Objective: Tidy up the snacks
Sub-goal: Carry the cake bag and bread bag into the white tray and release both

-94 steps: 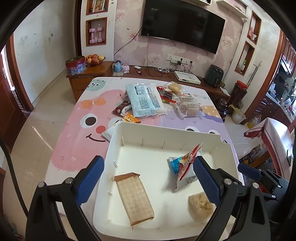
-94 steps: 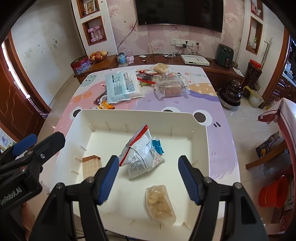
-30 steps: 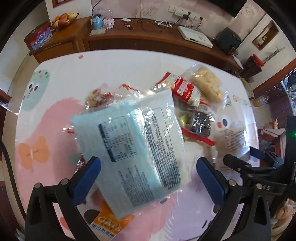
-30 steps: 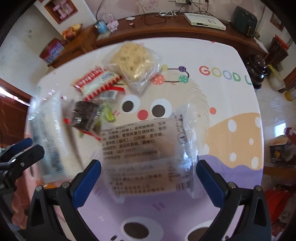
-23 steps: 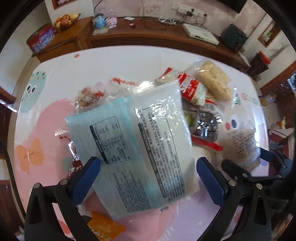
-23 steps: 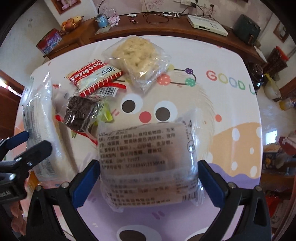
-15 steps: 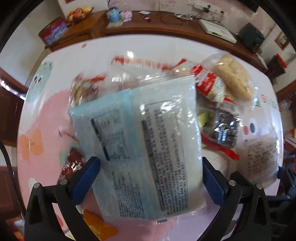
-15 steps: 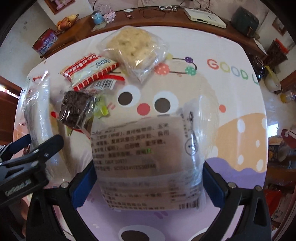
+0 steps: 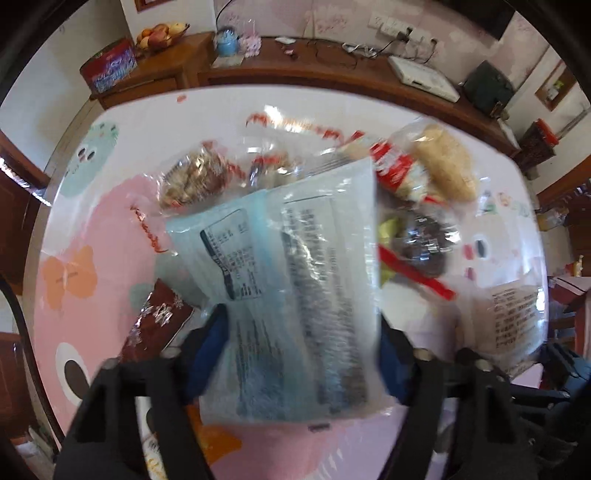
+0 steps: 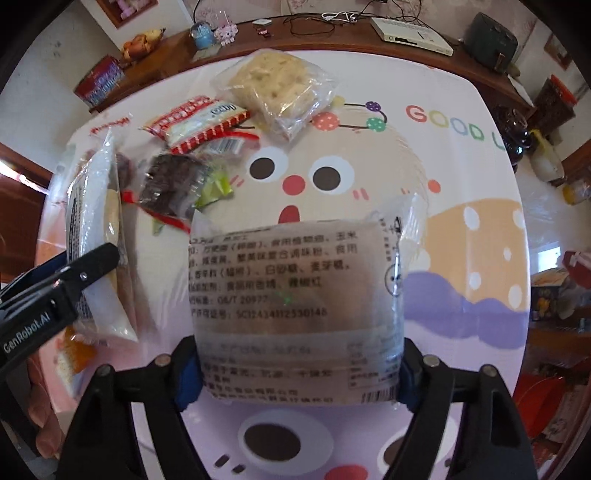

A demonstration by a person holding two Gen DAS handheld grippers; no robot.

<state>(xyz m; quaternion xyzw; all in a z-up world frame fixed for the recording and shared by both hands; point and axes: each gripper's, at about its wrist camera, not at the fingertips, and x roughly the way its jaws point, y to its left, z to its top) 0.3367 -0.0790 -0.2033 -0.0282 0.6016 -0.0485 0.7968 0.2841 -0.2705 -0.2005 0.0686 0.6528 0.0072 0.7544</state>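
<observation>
A large light-blue snack packet (image 9: 295,277) lies on the cartoon tablecloth (image 9: 92,229). My left gripper (image 9: 299,343) points down over it, its jaws closing, with the blue pads against the packet's two long edges. In the right wrist view a clear packet with black print (image 10: 291,280) sits between the pads of my right gripper (image 10: 295,376), whose jaws are closing too and touch its sides. The left gripper (image 10: 74,273) shows at that view's left edge, beside the light-blue packet seen edge-on (image 10: 92,221).
More snacks lie at the far side: a pale round cake in a clear bag (image 10: 275,81), a red-and-white cookie packet (image 10: 199,123), a dark brownie (image 10: 171,182). A brown packet (image 9: 155,325) and an orange one (image 9: 210,443) lie by the left gripper. A wooden sideboard (image 10: 332,33) stands beyond the table.
Both grippers have come down over their packets and their jaws have narrowed from wide open until the pads meet the packets' sides. The white tray has left both views.
</observation>
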